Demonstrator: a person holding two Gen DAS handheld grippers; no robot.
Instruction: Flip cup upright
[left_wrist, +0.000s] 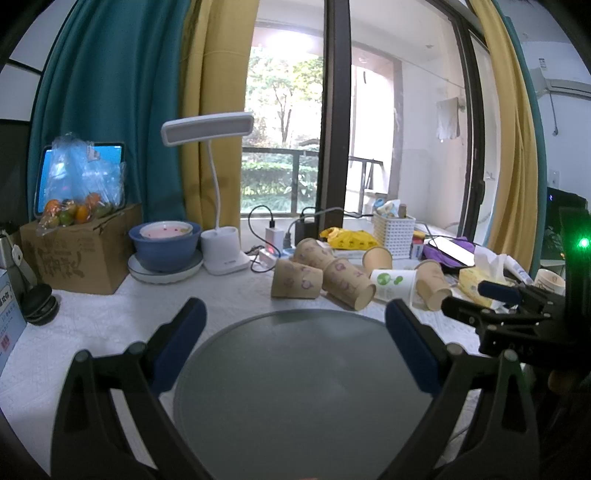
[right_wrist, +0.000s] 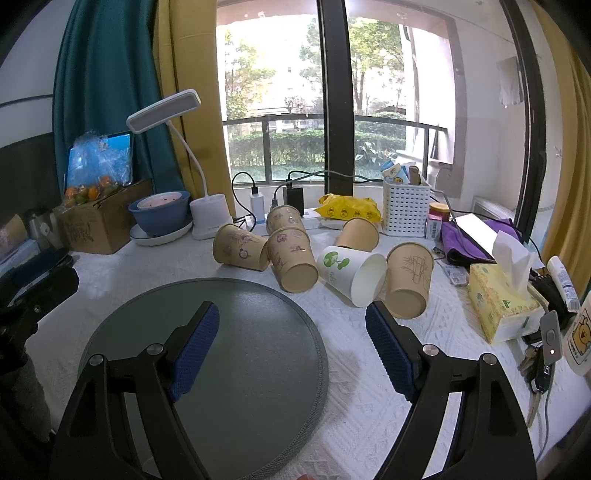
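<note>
Several paper cups lie on their sides on the white cloth beyond a round grey tray. A white cup with a green print lies mouth toward me, between a brown cup with pink print and a brown bamboo-print cup. In the left wrist view the white cup lies right of centre. My right gripper is open and empty above the tray's right edge, near the white cup. My left gripper is open and empty above the tray. The right gripper shows at that view's right edge.
A white desk lamp, a blue bowl on a plate and a cardboard box with fruit stand at the back left. A white basket, a purple cloth with a phone, a yellow tissue box and keys crowd the right.
</note>
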